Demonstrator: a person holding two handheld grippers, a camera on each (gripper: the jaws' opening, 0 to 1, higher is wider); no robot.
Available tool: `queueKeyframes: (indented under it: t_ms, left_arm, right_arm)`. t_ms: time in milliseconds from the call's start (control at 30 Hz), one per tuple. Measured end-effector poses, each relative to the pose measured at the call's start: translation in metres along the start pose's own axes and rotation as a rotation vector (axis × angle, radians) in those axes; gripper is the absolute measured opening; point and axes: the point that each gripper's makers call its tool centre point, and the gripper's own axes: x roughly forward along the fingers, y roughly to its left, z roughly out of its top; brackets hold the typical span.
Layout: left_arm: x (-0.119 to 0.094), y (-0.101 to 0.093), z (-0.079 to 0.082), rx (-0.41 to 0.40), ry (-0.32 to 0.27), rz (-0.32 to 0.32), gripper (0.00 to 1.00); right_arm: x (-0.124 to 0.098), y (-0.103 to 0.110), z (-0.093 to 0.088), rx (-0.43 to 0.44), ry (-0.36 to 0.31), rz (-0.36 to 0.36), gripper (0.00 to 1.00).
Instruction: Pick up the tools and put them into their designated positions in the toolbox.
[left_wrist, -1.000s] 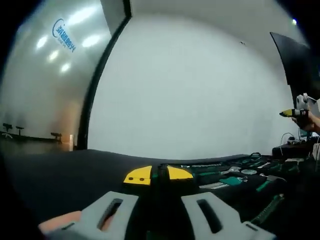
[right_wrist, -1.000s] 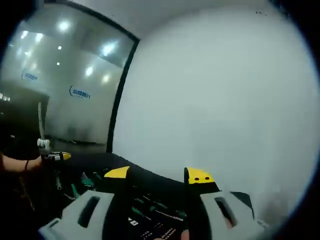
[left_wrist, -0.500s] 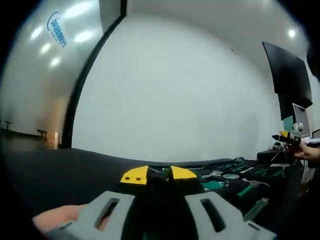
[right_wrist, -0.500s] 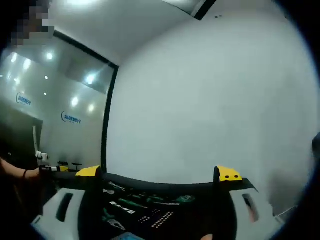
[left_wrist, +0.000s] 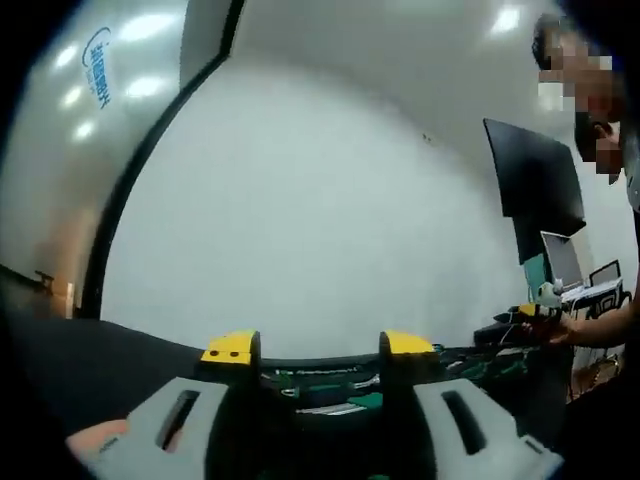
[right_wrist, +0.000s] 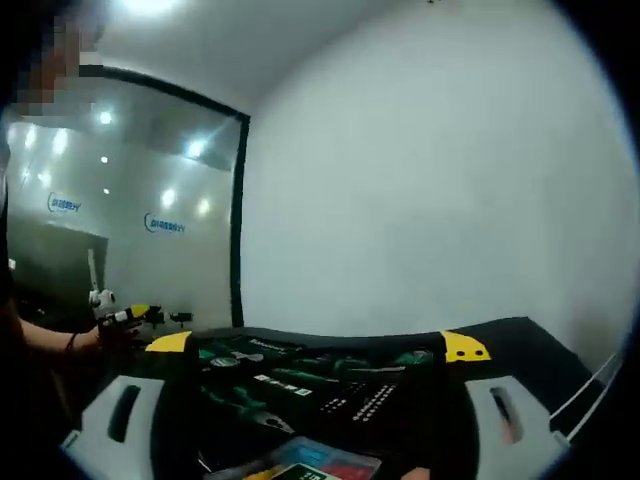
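Note:
In the left gripper view my left gripper (left_wrist: 318, 346) stands open, its yellow-tipped jaws well apart with nothing between them. Beyond the jaws lie green-handled tools (left_wrist: 330, 386) on a dark surface. My right gripper (right_wrist: 318, 345) is wide open and holds nothing. Past it sits the black toolbox (right_wrist: 300, 338) with green-handled tools (right_wrist: 250, 398) and rows of small bits (right_wrist: 365, 400) in its slots. Each gripper appears small in the other's view, held in a hand: the right gripper (left_wrist: 528, 311) and the left gripper (right_wrist: 125, 316).
The black table (left_wrist: 80, 365) stretches left. A dark monitor (left_wrist: 535, 185) hangs on the white wall at the right, with a person beside it. A glass wall with a blue logo (right_wrist: 165, 222) is at the left. A coloured card (right_wrist: 320, 465) lies near the toolbox's front.
Both grippers have opened wider, the left in the last half second, the right earlier. Both cameras have tilted and shifted, and the toolbox now shows more fully in the right gripper view.

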Motion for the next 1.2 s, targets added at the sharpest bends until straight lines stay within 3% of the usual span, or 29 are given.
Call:
queueKeyframes:
  t_ms: [100,267,300,333,400,467,633,767,867,1033,1200]
  left_arm:
    - [0.001,0.003,-0.003,0.001,0.01,0.002,0.51]
    - [0.001,0.003,-0.006,-0.001,0.026,-0.002,0.48]
    - [0.001,0.003,-0.011,0.012,0.049,-0.002,0.44]
    - [0.002,0.002,-0.015,0.028,0.07,-0.003,0.4]
    - [0.002,-0.013,-0.027,0.037,0.125,-0.072,0.33]
    - [0.004,-0.025,-0.033,0.047,0.153,-0.124,0.35]
    - [0.005,-0.027,-0.039,0.057,0.181,-0.139,0.36]
    - [0.005,-0.023,-0.038,0.042,0.174,-0.116,0.36]
    - [0.005,-0.02,-0.038,0.05,0.174,-0.101,0.34]
    - [0.005,-0.019,-0.038,0.046,0.173,-0.105,0.34]
    - [0.006,-0.023,-0.048,0.073,0.22,-0.1,0.34]
  right_arm:
    - [0.003,0.0,-0.003,0.006,-0.008,0.014,0.92]
    - [0.003,0.013,0.002,-0.025,-0.023,0.072,0.81]
    - [0.004,0.012,-0.001,-0.025,-0.008,0.071,0.82]
    - [0.003,0.008,-0.015,0.008,0.068,0.053,0.82]
    - [0.004,0.005,-0.03,0.022,0.141,0.052,0.84]
    - [0.005,0.004,-0.028,0.011,0.131,0.049,0.85]
    - [0.005,0.003,-0.032,-0.005,0.148,0.03,0.84]
    - [0.004,0.003,-0.036,-0.032,0.17,0.023,0.79]
    - [0.002,0.003,-0.031,0.028,0.143,0.032,0.71]
    - [0.003,0.004,-0.032,0.033,0.145,0.037,0.73]
    - [0.003,0.002,-0.032,0.038,0.141,0.037,0.73]
